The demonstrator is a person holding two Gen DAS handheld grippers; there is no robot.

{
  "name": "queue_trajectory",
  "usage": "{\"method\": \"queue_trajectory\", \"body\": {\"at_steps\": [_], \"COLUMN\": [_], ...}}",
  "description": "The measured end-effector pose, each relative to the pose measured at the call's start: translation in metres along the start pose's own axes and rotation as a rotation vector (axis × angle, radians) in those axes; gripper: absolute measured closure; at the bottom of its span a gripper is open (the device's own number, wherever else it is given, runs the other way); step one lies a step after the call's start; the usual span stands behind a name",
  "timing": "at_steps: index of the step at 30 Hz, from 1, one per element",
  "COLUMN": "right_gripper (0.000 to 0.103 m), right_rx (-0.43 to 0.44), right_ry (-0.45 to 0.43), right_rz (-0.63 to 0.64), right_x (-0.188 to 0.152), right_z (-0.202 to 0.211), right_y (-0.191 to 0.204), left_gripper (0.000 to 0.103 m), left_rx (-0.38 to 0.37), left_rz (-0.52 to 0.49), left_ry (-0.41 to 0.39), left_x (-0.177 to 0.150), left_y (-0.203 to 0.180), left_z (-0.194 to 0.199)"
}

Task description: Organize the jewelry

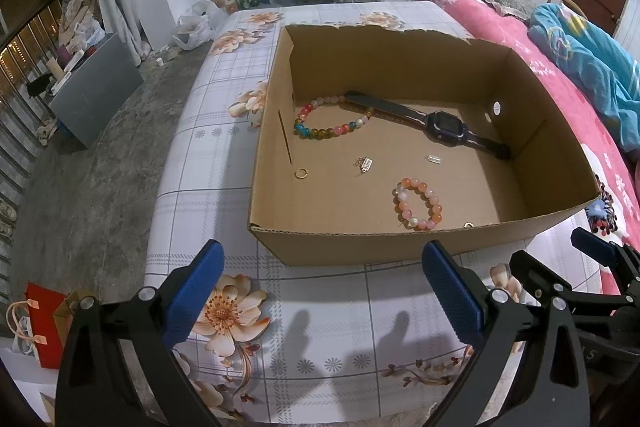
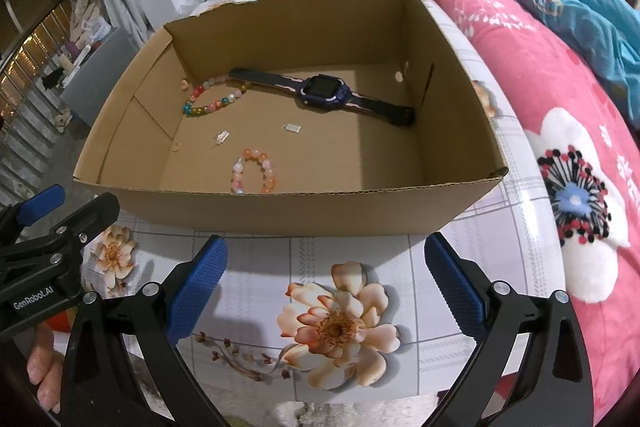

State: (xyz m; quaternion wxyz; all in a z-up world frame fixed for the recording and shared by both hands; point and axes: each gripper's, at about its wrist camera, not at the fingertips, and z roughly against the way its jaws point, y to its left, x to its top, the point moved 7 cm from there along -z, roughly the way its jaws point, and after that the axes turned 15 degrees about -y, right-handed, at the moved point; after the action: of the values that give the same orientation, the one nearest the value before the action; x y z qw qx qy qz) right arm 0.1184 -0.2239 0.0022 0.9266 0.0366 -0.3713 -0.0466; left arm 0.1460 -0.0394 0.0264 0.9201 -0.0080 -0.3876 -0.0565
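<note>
An open cardboard box [image 1: 276, 243] [image 2: 280, 211] stands on the flowered table. On its floor lie a dark smartwatch [image 1: 444, 121] [image 2: 326, 91], a multicoloured bead bracelet [image 1: 320, 129] [image 2: 210, 103], a pink-orange bead bracelet [image 1: 418, 203] [image 2: 254, 171], a gold ring [image 1: 301, 173], and two small silver charms [image 1: 366, 163] [image 1: 433, 159] [image 2: 222, 137] [image 2: 292, 127]. My left gripper [image 1: 322, 291] hovers open in front of the box's near wall, empty. My right gripper [image 2: 326, 287] is open too, empty, just before the box.
The flowered tablecloth [image 1: 320, 327] covers the table under both grippers. A pink floral quilt [image 2: 560, 107] and a blue blanket [image 1: 592, 59] lie on the right. A grey box [image 1: 96, 91] and a red gift bag [image 1: 44, 323] stand on the floor at left. A hand [image 2: 44, 375] holds the left gripper.
</note>
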Motion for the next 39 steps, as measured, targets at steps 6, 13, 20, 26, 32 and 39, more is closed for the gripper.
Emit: {"method": "queue_trajectory", "body": {"at_steps": [6,13,20,26,32,39], "right_gripper": [0.008,0.008,0.008,0.008,0.008,0.008], "right_rx": [0.001,-0.001,-0.002,-0.004,-0.005,-0.007], "right_ry": [-0.005,-0.013,-0.012,-0.011,-0.013,-0.013], "right_rz": [-0.004,-0.019,-0.029,-0.030,-0.031,-0.031], "right_x": [0.0004,0.0033,0.0038,0.0037,0.0035,0.0026], "right_z": [-0.0002,0.0010,0.0015,0.0021,0.0025,0.0024], "right_y": [-0.0007,-0.0008,0.0002,0.0004,0.0001,0.0002], "left_gripper": [0.006,0.006,0.006,0.006,0.006,0.006], "left_rx": [-0.002,-0.008,-0.011,-0.012,-0.013,-0.012], "left_rz": [0.002,-0.010,-0.016,-0.016,-0.016,-0.016], "left_ry": [0.006,0.018,0.026,0.031,0.032,0.034], "left_x": [-0.0002,-0.0036,-0.0053,-0.0058,-0.0050,-0.0057], "left_y": [-0.0003,-0.0046,-0.0057,-0.0055,-0.0056,-0.0060], "left_z": [-0.0005,-0.0011,-0.0023,-0.0023,-0.0029,-0.0026]}}
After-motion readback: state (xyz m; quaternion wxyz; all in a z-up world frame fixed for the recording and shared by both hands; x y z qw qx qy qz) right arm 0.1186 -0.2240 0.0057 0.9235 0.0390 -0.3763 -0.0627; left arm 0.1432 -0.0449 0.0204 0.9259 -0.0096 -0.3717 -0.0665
